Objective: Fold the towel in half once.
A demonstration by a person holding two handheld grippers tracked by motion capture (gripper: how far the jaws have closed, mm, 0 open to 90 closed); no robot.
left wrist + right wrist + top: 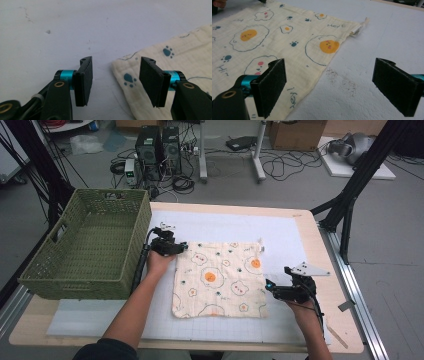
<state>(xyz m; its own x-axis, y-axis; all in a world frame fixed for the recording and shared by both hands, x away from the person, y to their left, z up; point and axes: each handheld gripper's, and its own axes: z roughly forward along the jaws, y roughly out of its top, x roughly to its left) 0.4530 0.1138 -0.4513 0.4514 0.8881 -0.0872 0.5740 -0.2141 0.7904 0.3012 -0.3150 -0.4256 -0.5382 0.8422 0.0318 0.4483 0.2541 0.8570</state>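
One cloth (220, 279) lies flat at the centre of the high view, cream with fried-egg and paw prints, on one white mat (290, 232) that covers one table (345, 320). Two grippers work at it, one in each hand.

Lower right of the high view, the right gripper (270, 287) sits low by the cloth's right edge, its hand (302, 307) behind it and the forearm running in from the bottom edge. In the right gripper view its jaws stand wide apart with nothing between them: one hangs over the cloth's (274, 37) edge, the other over bare mat (387, 30). Whether either touches down I cannot tell.

Further up, left of centre, the left gripper (184, 248) is at the cloth's upper left corner, its hand (159, 262) at the end of an arm stretched up from the bottom. In the left gripper view (115, 75) the jaws are partly open, not clamped; the cloth's (175, 62) corner lies between them, nearer the right-hand jaw, no pad pressing on it.

One green wicker basket (75, 270) stands at the left of the high view, just beside the left arm.
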